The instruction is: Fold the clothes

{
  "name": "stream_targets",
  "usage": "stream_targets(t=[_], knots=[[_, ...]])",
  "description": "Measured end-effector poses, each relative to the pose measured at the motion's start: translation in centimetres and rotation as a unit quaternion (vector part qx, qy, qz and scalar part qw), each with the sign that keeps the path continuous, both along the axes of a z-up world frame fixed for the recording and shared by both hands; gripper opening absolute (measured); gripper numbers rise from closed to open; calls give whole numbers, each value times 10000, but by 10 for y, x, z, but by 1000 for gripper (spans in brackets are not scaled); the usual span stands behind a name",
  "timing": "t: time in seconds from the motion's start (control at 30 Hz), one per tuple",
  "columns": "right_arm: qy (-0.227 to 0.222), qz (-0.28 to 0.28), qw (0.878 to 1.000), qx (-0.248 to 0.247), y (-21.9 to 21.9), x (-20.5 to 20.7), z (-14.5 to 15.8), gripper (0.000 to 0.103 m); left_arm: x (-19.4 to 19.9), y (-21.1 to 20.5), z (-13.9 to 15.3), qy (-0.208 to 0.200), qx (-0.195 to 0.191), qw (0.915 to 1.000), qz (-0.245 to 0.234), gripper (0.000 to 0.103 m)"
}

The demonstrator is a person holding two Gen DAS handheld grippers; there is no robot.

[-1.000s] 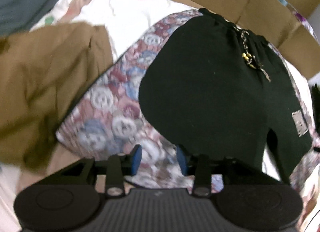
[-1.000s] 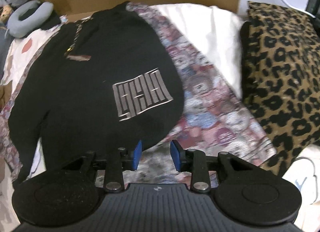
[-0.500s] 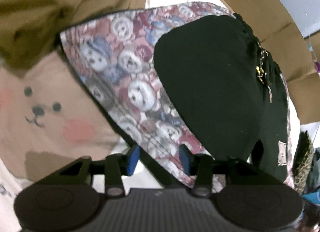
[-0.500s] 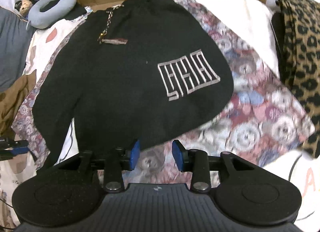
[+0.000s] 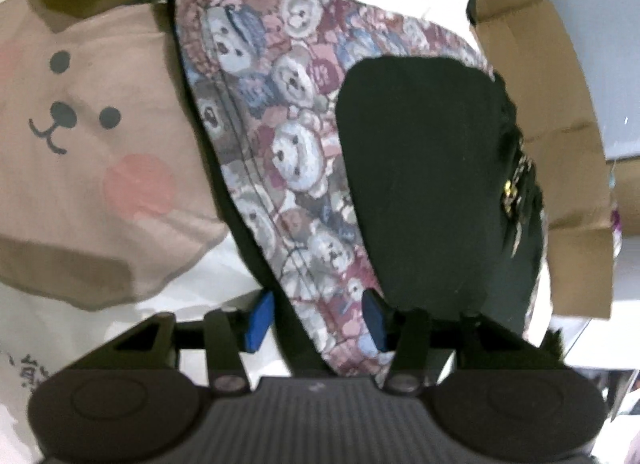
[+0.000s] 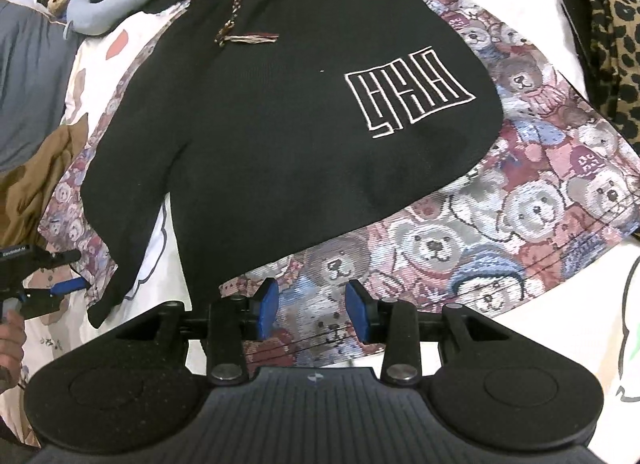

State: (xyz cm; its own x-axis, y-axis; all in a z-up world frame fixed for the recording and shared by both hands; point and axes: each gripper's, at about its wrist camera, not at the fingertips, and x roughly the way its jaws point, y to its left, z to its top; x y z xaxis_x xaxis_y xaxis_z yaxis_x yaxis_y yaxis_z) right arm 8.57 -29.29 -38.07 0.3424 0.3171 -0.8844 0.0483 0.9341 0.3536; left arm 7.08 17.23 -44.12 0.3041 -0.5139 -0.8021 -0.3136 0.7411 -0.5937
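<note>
We hover over a bed where black shorts lie spread flat on a teddy-bear print garment, waistband and drawcord at the far end, leg hems toward us. The shorts' long axis runs away from both tools, and the bear-print piece sticks out past them on either side and along the near edge.

Our right gripper points steeply down at the near hem of the bear-print garment — its blue pads stand apart, its jaws having just been opening, with the printed cloth showing between them but nothing pinched. The shorts' hem lies just beyond those pads, slightly to the left.

Our left gripper sits over the bear-print garment's left corner, where its dark-bound edge passes between the parted pads; its jaws too have just been opening, and they press on nothing. From here the shorts lie ahead and to the right, beside the patterned cloth's seam.

A brown garment, a bear-face blanket and a leopard-print pillow crowd the margins.

We judge that the coming move turns on which layer gets caught: each gripper is nearer the bear-print edge than the shorts, the left at its corner, the right at mid-hem — a pair of holds that would suit lifting that near edge and carrying it toward the waistband.
</note>
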Motion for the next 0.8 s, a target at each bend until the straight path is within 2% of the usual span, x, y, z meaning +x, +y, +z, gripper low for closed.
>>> stream_targets(t=[0.43, 0.53, 0.8], knots=[[25, 21, 10000, 23, 1, 2, -3, 44, -8, 12, 14, 63, -420, 9986, 327, 50], [15, 26, 10000, 12, 0, 2, -3, 44, -6, 13, 9, 89, -554, 9977, 380, 50], [40, 21, 10000, 21, -1, 2, -5, 44, -1, 14, -9, 273, -525, 9968, 528, 50]])
